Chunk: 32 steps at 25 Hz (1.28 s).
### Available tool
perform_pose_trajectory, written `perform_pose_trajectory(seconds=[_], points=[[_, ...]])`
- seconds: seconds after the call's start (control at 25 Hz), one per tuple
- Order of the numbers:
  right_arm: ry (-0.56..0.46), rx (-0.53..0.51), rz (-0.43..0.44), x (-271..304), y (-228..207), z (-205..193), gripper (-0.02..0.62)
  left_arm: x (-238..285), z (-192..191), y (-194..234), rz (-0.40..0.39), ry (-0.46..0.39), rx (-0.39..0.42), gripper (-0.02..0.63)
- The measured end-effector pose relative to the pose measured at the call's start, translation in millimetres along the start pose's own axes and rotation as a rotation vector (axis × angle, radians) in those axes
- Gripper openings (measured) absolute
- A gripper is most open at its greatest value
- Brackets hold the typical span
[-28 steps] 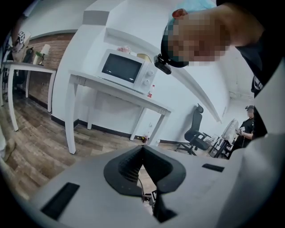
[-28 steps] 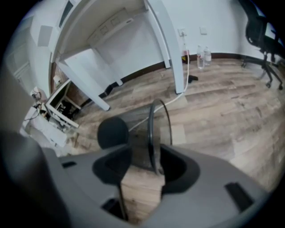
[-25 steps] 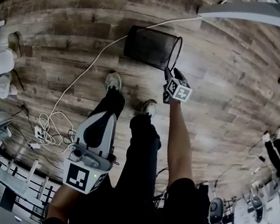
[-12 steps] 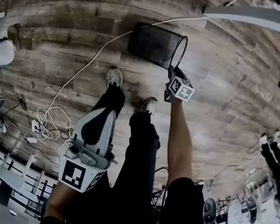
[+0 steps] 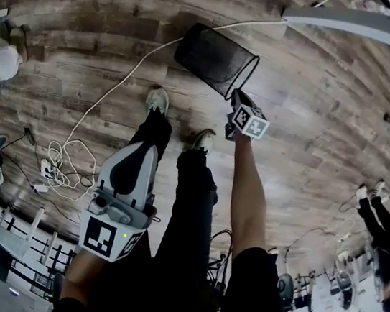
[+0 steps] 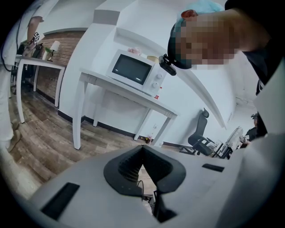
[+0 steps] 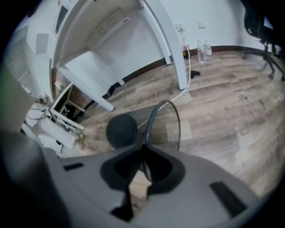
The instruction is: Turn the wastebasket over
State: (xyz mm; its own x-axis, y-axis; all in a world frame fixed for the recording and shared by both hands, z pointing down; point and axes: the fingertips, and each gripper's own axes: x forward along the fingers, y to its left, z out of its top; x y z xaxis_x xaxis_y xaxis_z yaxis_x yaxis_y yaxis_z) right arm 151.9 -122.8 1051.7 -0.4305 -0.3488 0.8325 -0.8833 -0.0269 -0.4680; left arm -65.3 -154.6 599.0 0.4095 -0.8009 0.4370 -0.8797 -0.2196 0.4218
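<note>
Two-handed now. Closing the right gripper [image 5: 234, 96] [image 7: 143, 149] on the wastebasket [image 5: 211, 58] [image 7: 121, 130], rim pinched between the jaws, basket tilted on its side, upper centre, on floor [image 5: 314, 133]. Holding the left gripper [image 5: 146, 150] [image 6: 142, 149] pressed together, empty, lower left, beside cable [image 5: 109, 99].

We look down on a wood-plank floor [image 5: 329, 135]. At its far middle a black mesh wastebasket [image 5: 213, 58] stands tilted. A white cable [image 5: 64, 171] runs from there to a tangle at near left.
</note>
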Motion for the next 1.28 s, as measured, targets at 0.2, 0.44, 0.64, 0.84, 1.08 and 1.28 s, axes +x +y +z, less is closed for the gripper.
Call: perform_pose_trajectory(seconds=[0.2, 0.44, 0.64, 0.84, 1.08, 1.28], points=[[0.035, -0.054, 0.014, -3.0, 24.6, 7.4, 0.051, -5.9, 5.7, -4.6, 0.024, 0.007, -0.006, 0.034], [0.059, -0.105, 0.035, -3.9, 47.9, 21.3, 0.049, -9.2, 6.7, -16.1, 0.029, 0.024, 0.004, 0.034], [0.107, -0.202, 0.055, -9.2, 59.2, 34.2, 0.049, -6.1, 9.3, -25.0, 0.055, 0.030, 0.034, 0.034], [0.183, -0.347, 0.039, -24.6, 71.4, 36.8, 0.049, -8.4, 19.5, -25.8, 0.077, 0.021, 0.031, 0.034], [0.289, -0.558, 0.027, -40.7, 76.7, 31.2, 0.048, -5.1, 25.4, -23.9, 0.101, 0.056, 0.039, 0.034], [0.360, -0.720, 0.018, -49.3, 79.8, 21.1, 0.048, 6.0, 12.2, -18.5, 0.058, 0.143, 0.069, 0.034]])
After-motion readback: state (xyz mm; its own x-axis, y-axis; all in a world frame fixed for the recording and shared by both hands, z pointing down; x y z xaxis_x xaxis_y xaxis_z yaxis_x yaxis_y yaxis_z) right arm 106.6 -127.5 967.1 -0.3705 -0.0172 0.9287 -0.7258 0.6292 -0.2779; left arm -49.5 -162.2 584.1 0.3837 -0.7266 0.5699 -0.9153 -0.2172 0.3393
